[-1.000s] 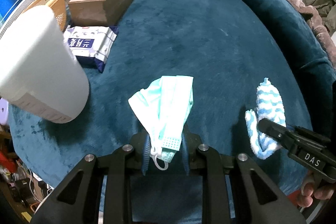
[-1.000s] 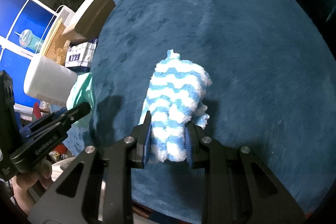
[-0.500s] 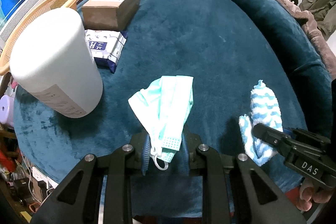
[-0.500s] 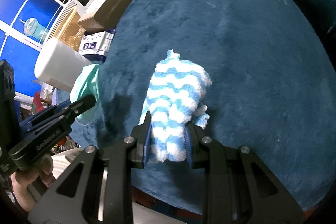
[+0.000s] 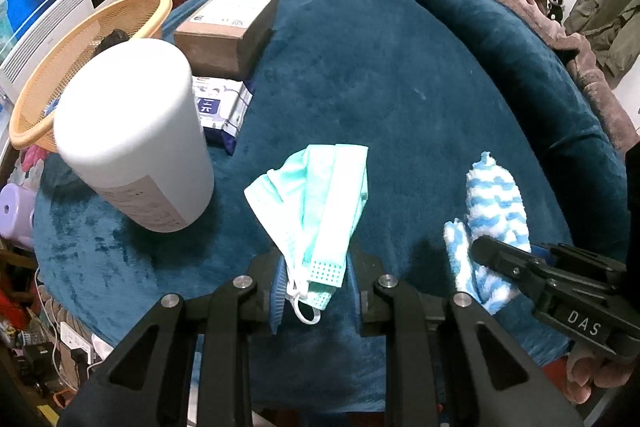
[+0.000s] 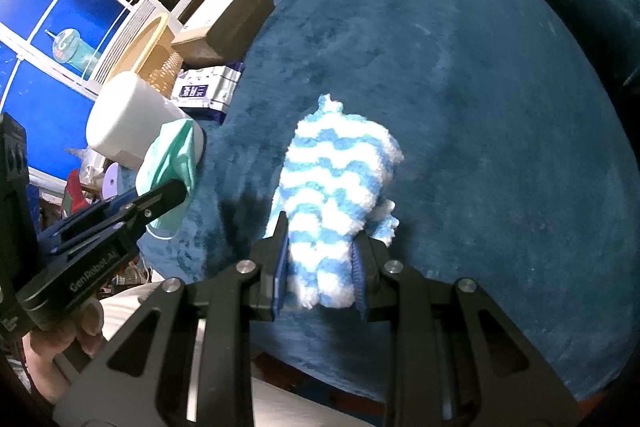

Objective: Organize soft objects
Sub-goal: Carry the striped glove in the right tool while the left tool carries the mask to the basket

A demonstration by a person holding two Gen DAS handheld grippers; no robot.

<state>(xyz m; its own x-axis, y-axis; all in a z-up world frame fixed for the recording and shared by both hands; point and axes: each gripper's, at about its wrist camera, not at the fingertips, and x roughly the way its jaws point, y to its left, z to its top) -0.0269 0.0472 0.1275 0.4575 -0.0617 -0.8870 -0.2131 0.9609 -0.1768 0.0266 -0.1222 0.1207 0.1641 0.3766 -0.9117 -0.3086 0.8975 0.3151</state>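
Lower centre of each view: left gripper (image 5: 314, 281) clamps a face mask (image 5: 320, 203); right gripper (image 6: 320, 269) clamps a striped sock (image 6: 336, 195). Thin mask edge may slip free.

The face mask (image 5: 320, 203) clamped in the black left gripper (image 5: 316, 291) is pale mint green with white ear loops. The fuzzy glove (image 6: 332, 195) in the black right gripper (image 6: 320, 279) has wavy blue and white stripes. Below both spreads a deep teal plush blanket (image 5: 380, 67). Left of the left gripper stand a white cylinder (image 5: 128, 135), an orange mesh basket (image 5: 60, 59), a brown cardboard box (image 5: 228, 27) and a navy-and-white wipes pack (image 5: 220, 107).
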